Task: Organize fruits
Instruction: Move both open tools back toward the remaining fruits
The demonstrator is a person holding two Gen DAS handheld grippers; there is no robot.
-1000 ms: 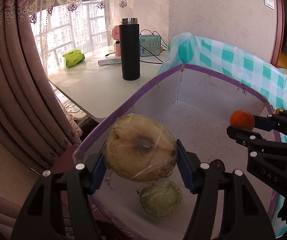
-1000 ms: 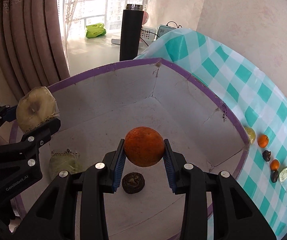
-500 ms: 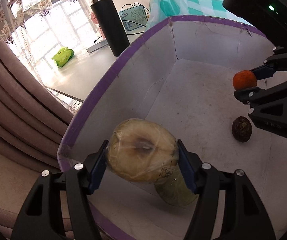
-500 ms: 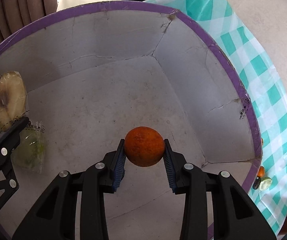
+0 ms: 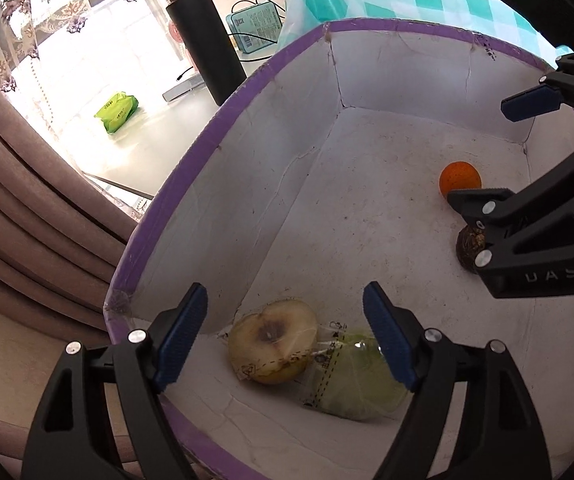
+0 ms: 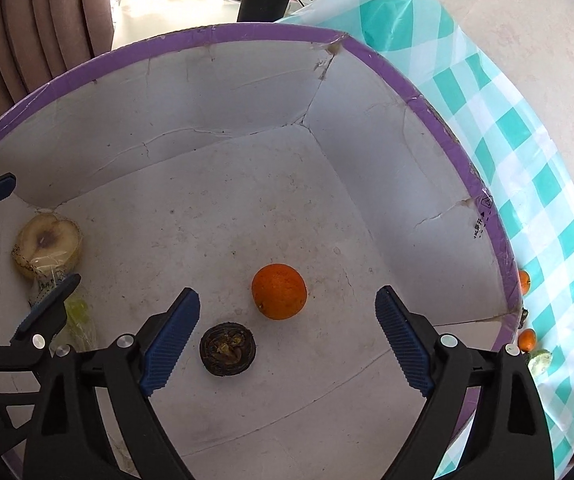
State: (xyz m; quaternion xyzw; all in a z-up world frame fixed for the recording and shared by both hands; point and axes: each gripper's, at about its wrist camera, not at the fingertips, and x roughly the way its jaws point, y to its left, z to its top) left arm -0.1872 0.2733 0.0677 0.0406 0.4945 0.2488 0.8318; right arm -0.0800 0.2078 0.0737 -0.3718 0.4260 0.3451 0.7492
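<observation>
A white cardboard box with a purple rim [image 5: 191, 176] [image 6: 499, 240] holds the fruit. A plastic-wrapped halved apple [image 5: 273, 340] [image 6: 47, 244] lies on its floor against a wrapped green fruit [image 5: 361, 384]. My left gripper [image 5: 285, 338] hangs above them, its jaws opening and touching nothing. An orange [image 6: 279, 291] [image 5: 460, 178] rests on the box floor beside a dark brown fruit [image 6: 227, 348] [image 5: 469, 246]. My right gripper [image 6: 287, 336] is over that pair, jaws opening, pads clear of both.
Outside the box, small oranges [image 6: 526, 339] and other small fruits lie on the teal checked tablecloth [image 6: 527, 152]. Behind the box a white table carries a black flask [image 5: 207, 46], a green packet [image 5: 118, 112] and a teal device [image 5: 253, 26]. Brown curtains [image 5: 27, 208] hang at the left.
Both grippers sank into the box and opened. The wrapped apple half dropped from the left gripper onto the floor by the green fruit. The orange left the right gripper and lies by the brown fruit.
</observation>
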